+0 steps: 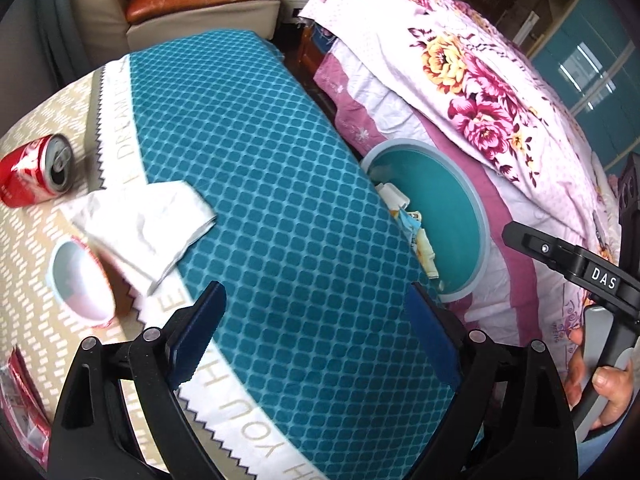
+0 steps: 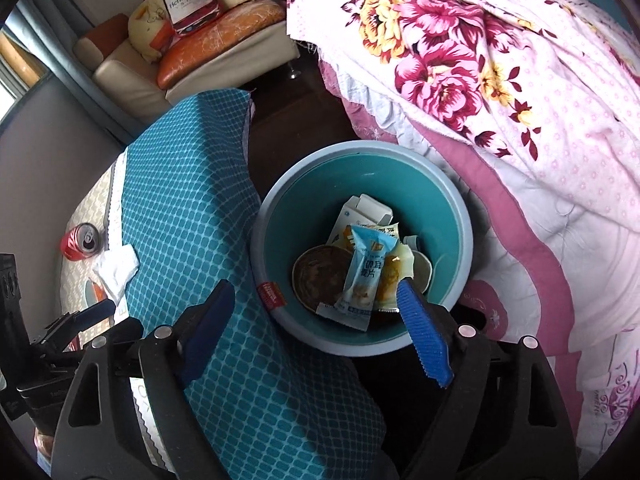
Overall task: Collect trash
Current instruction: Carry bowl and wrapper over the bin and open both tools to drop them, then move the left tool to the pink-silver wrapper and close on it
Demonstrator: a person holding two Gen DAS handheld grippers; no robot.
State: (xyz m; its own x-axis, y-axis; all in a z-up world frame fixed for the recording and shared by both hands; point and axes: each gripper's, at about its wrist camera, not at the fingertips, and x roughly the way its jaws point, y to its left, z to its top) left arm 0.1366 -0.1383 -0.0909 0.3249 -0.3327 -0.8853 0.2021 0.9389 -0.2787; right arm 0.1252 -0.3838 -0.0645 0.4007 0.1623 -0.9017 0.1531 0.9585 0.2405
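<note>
Both claws stand wide and empty. The left gripper [image 1: 316, 332] hangs over the teal cloth of the table [image 1: 256, 152] with nothing between its blue pads. The right gripper [image 2: 320, 320] hangs over the bin [image 2: 456, 208], its jaws spread and clear of the packets below.

The bin sits on the floor just beside the table's right edge, against the flowered quilt [image 2: 500, 80]. It already holds a blue snack packet [image 2: 362, 276], a small carton [image 2: 366, 210] and other wrappers.

Three pieces of trash are left on the table, all near its left edge. A red drink can [image 1: 30, 176] lies on its side, its opened top facing the camera. It looks light, thin-walled and smooth, so it could roll or dent; a grip across the middle of its body, pads on the curved sides, seems safest. A crumpled white tissue [image 1: 148, 220] lies just beside it, straddling the zigzag border of the cloth. It is soft and nearly weightless; a pinch on a raised fold should lift it, though it may trail or slip loose. A small paper cup [image 1: 82, 280], tipped over with its mouth to the camera, touches the tissue's lower edge. It is light and easily crushed, so a gentle grip on the rim or across the wall suits it best.
</note>
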